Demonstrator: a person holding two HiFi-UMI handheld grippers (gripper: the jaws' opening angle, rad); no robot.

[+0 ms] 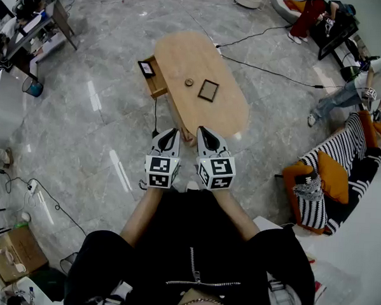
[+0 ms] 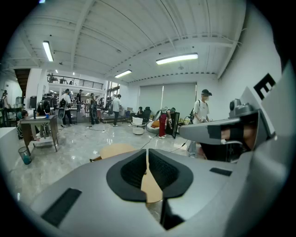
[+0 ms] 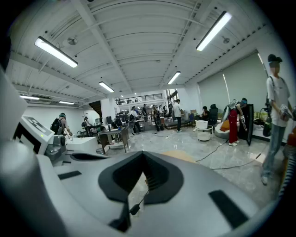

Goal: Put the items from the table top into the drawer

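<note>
An oval wooden table (image 1: 228,109) stands on the grey floor ahead of me. Its drawer (image 1: 157,83) is pulled out on the left side, with a dark flat item (image 1: 146,68) in it. On the top lie a small round object (image 1: 189,82) and a dark framed rectangle (image 1: 208,90). My left gripper (image 1: 170,133) and right gripper (image 1: 204,131) are held side by side in front of my body, short of the table's near end, both shut and empty. The table (image 2: 118,149) shows low beyond the left gripper (image 2: 147,156), and past the right gripper (image 3: 143,157) as well.
A striped seat with orange cushions (image 1: 329,181) sits to the right. Black cables (image 1: 265,70) run across the floor behind the table. A cardboard box (image 1: 16,251) is at lower left, a blue bin (image 1: 33,86) and a desk (image 1: 47,26) at upper left. People stand far right.
</note>
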